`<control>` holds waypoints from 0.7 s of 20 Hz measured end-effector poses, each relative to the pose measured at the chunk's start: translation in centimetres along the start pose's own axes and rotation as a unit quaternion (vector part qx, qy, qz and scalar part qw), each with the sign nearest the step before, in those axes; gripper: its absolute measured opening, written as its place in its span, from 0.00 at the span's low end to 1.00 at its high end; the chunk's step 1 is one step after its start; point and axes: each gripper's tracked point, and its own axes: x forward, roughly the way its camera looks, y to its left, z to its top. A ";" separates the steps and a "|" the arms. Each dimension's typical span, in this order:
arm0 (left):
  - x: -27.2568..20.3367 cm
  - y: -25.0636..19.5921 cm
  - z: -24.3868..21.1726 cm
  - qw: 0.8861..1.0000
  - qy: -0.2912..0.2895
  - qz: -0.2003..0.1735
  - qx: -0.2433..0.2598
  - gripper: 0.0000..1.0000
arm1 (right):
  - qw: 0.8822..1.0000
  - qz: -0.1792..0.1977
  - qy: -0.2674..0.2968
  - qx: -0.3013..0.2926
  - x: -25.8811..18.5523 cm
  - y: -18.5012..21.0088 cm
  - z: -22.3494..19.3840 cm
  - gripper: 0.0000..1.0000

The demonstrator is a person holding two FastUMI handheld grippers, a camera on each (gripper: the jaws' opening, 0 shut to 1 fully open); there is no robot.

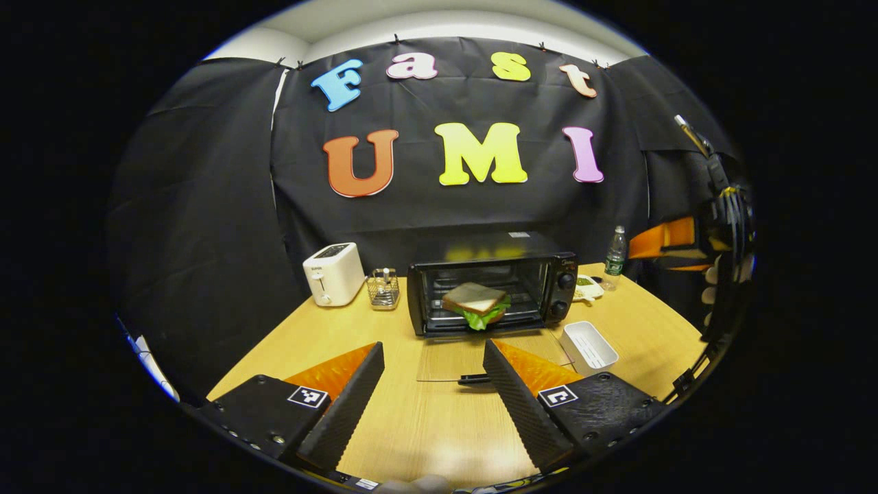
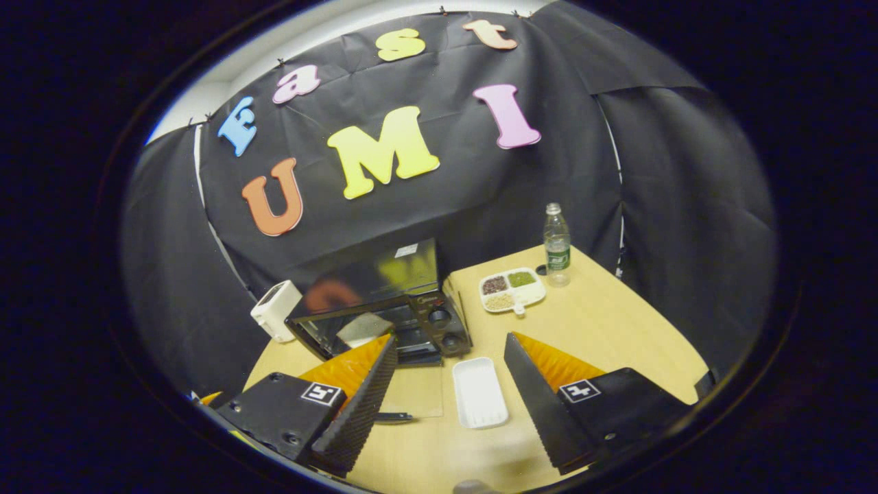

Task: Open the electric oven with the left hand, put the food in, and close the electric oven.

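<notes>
Oven door (image 1: 480, 358) is found lowered flat, handle (image 1: 475, 378) lying crosswise just ahead of the left gripper (image 1: 432, 405), whose jaws are spread wide, empty.

- Electric oven (image 1: 490, 291): black casing, black knobs.
- Sandwich (image 1: 475, 304): pale tan bread, bright green lettuce.
- Toaster (image 1: 333, 273): white.
- Tray (image 2: 479, 392): plain white.
- Divided dish (image 2: 512, 289): white, with dark red, green and beige fillings.
- Bottle (image 2: 556, 244): clear, green label.
- Bench (image 1: 411, 418): light wood grain.
</notes>
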 end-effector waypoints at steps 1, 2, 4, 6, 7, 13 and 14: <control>0.5 -1.0 -0.7 1.000 0.004 -0.009 -0.003 0.96 | 1.000 -0.007 -0.001 0.001 -0.8 -1.1 0.2 1.00; 1.2 -1.6 -1.5 1.000 0.015 -0.014 -0.005 0.95 | 1.000 -0.017 0.000 0.002 -1.6 -2.2 0.3 1.00; 2.3 -3.2 -2.9 0.999 0.024 -0.029 -0.011 0.96 | 0.999 -0.037 -0.004 -0.005 -3.1 -4.5 0.7 1.00; 3.3 -4.7 -4.5 0.999 0.036 -0.040 -0.009 0.96 | 0.998 -0.053 -0.008 -0.013 -4.6 -6.3 1.1 1.00; 3.8 -5.3 -5.3 0.998 0.044 -0.045 -0.007 0.96 | 0.998 -0.061 -0.010 -0.017 -5.2 -7.1 1.3 1.00; 6.9 -8.0 -9.8 0.995 0.080 -0.064 0.001 0.96 | 0.993 -0.093 -0.019 -0.064 -8.1 -9.6 1.9 1.00; 7.3 -8.2 -10.4 0.994 0.084 -0.065 0.003 0.96 | 0.994 -0.092 -0.019 -0.063 -8.4 -9.6 1.9 1.00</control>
